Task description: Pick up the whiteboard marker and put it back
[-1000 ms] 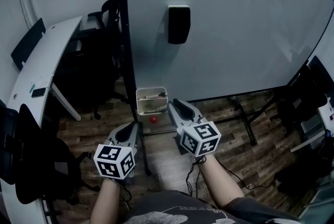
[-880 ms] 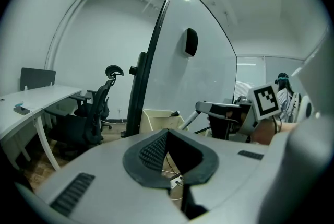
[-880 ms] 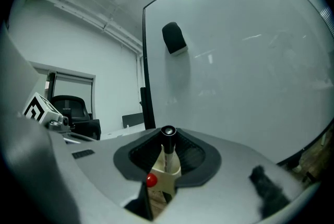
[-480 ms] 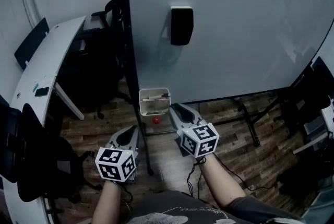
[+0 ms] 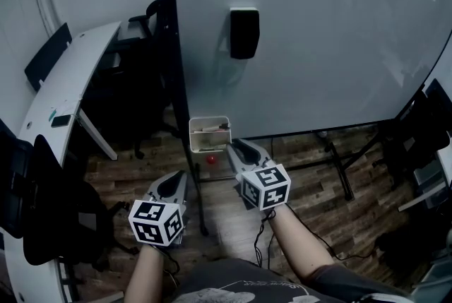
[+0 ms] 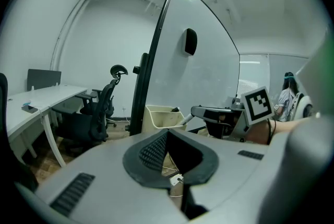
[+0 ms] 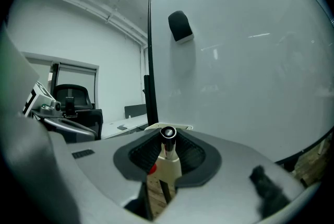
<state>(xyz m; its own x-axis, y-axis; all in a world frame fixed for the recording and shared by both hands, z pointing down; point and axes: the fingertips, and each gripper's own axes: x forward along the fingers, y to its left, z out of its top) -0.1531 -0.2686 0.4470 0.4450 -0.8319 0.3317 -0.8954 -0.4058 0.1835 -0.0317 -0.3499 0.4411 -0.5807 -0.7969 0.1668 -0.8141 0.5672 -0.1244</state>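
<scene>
Pickup looks done: the right gripper (image 7: 167,135) pinches the whiteboard marker (image 7: 169,163) just beside the cream box (image 5: 209,126). Dropping it into that box remains, I'd judge. The left gripper (image 6: 167,134) hangs near the box, fingers pressed together on nothing.

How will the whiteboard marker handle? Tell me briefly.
The whiteboard marker looks a slim, stiff plastic tube: probably light and rigid. Its round barrel might slip in the right gripper's jaws, and would likely roll if set down flat.
</scene>
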